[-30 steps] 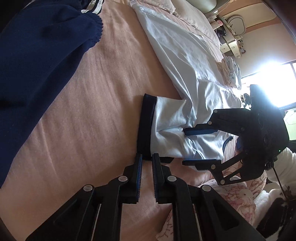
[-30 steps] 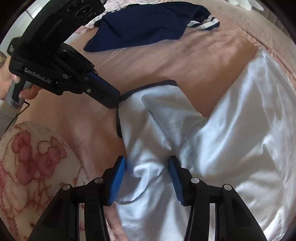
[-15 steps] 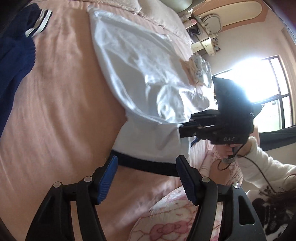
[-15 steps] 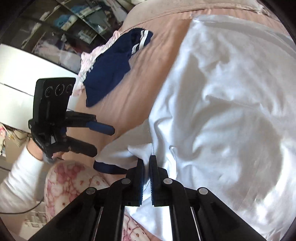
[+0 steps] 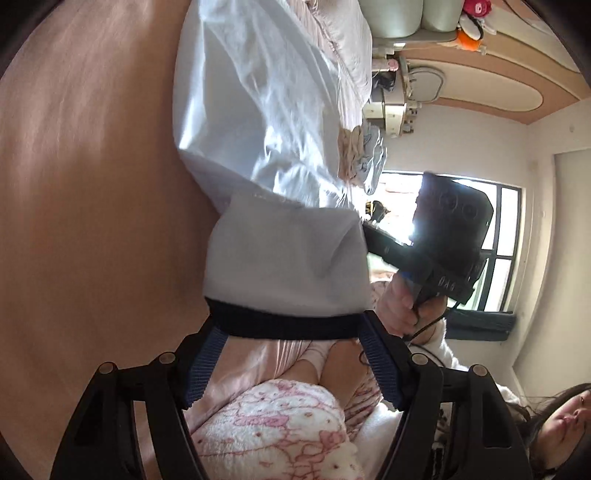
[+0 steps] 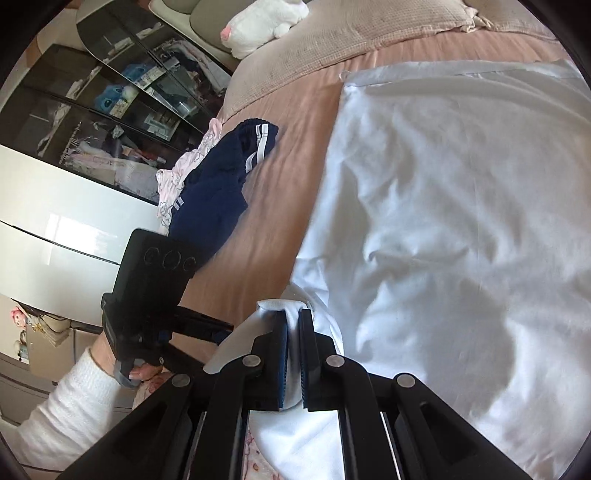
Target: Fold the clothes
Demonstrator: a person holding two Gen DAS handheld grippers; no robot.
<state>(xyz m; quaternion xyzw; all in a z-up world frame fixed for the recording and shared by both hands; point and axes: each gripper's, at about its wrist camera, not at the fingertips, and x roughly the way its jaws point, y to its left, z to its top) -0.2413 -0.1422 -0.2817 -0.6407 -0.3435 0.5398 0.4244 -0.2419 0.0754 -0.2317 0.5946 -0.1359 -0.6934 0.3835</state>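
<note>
A white shirt [image 6: 443, 184] lies spread on the peach bedcover [image 5: 92, 184]. Its sleeve [image 5: 284, 258] is lifted off the bed, and the dark navy cuff [image 5: 288, 325] hangs across the tips of my left gripper [image 5: 291, 328]. The left jaws are opening wide, the cuff spans the gap between them, and the pads do not pinch it. My right gripper [image 6: 292, 317] is shut on a fold of the white sleeve fabric near the shoulder. In the left wrist view the right gripper's housing [image 5: 450, 229] shows behind the sleeve, held by a hand, with its fingertips hidden.
A navy garment with white stripes [image 6: 218, 184] lies crumpled at the bed's far left edge. A white plush toy [image 6: 266, 22] sits near the pillows. A glass-fronted cabinet [image 6: 92, 110] stands beside the bed. Pink patterned fleece [image 5: 277, 424] lies under the left gripper.
The left jaws went from shut to wide apart around the cuff. The right jaws closed on the sleeve fabric and lifted it off the bed. Both views swung round.
</note>
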